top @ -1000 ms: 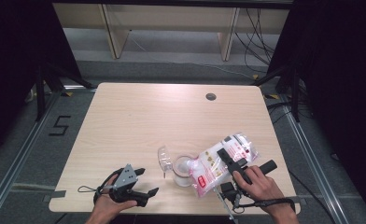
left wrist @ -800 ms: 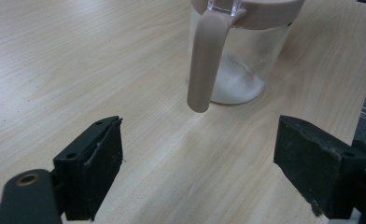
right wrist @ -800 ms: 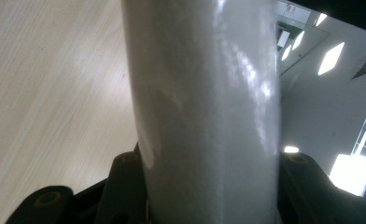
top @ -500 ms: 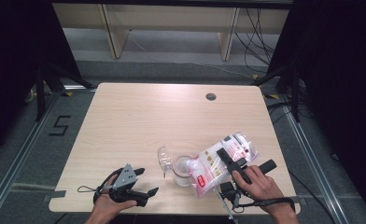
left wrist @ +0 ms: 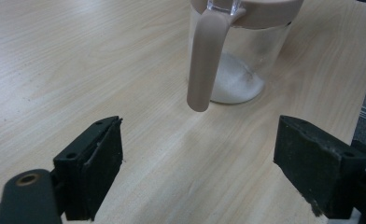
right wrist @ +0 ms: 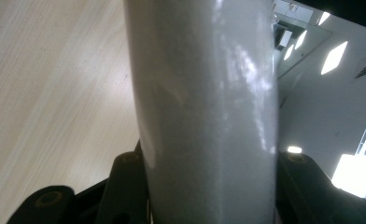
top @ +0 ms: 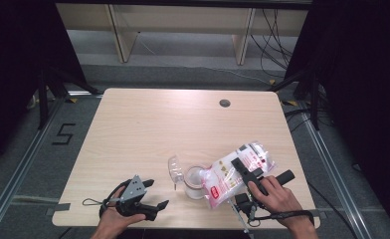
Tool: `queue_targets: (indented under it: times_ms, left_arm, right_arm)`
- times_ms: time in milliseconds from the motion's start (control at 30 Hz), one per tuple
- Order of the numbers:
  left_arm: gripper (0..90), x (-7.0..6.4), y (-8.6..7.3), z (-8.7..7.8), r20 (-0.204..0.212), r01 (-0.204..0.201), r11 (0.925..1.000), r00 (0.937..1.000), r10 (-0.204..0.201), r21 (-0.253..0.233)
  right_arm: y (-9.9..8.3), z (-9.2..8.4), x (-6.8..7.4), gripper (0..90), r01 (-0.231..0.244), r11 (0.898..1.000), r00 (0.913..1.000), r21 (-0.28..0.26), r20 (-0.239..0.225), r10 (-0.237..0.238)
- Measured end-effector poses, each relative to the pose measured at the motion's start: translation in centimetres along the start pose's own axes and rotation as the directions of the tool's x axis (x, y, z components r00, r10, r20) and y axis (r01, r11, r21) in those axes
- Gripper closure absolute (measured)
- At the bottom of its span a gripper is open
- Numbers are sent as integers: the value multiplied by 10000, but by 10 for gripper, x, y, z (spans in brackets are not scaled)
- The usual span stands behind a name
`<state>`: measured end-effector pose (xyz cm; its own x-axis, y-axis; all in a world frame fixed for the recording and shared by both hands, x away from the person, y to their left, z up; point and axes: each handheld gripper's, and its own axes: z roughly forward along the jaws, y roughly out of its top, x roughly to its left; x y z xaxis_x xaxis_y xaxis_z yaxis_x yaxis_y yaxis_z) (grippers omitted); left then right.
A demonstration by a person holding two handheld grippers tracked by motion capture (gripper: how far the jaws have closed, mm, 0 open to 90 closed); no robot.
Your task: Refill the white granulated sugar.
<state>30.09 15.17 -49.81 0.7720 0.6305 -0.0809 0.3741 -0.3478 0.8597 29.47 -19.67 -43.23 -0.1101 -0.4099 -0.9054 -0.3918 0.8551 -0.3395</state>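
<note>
A clear plastic bag (top: 233, 172) with red-and-white labels and white grains inside is tilted over a glass jar (top: 195, 182) near the table's front edge. My right gripper (top: 243, 167) is shut on the bag; in the right gripper view the bag (right wrist: 209, 112) stands squeezed between both jaws. The jar (left wrist: 237, 60) has a beige collar and a beige handle, with white powder on its bottom. Its clear lid (top: 174, 168) stands open to the left. My left gripper (top: 155, 195) rests open on the table left of the jar, and its jaws (left wrist: 200, 172) are wide apart with nothing between them.
The wooden table (top: 148, 124) has a round cable hole (top: 225, 103) at the back right. A floor marking like the figure 5 (top: 63, 134) lies left of the table. Shelving legs and cables stand behind the table.
</note>
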Motion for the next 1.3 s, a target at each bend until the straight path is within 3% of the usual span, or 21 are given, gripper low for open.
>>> queue_targets:
  times_ms: [300,433,467,533,600,667,1100,1300]
  left_arm:
    - [153,0,0,0,21,42,10000,10000,-42,-40]
    - [153,1,1,-1,-33,-270,9996,9996,269,-33]
    - [153,0,0,-1,45,-56,10000,10000,56,-11]
    - [152,0,1,-1,-29,-44,10000,10000,44,-54]
    - [153,1,1,-2,-14,-305,9995,9995,305,-36]
    - [153,0,1,-2,-25,-36,10000,10000,36,-51]
    - [153,0,1,-2,-18,-33,10000,10000,32,-61]
    - [153,0,1,-2,-13,-34,10000,10000,34,-47]
  right_arm:
    - [0,0,-2,617,5,10000,10000,-6,47,-5]
    - [-1,-1,-1,620,-37,10000,10000,-3,31,37]
    - [-1,-1,-1,620,-40,10000,10000,-11,20,40]
    - [-1,-1,-2,623,-61,10000,9999,-31,91,61]
    - [-2,0,-3,626,103,9999,9999,-60,34,-103]
    - [-2,0,-1,629,-27,9999,10000,-110,81,28]
    - [-1,1,3,659,-180,9997,9998,-162,-33,179]
    - [-1,1,1,665,35,9998,10000,-210,38,-35]
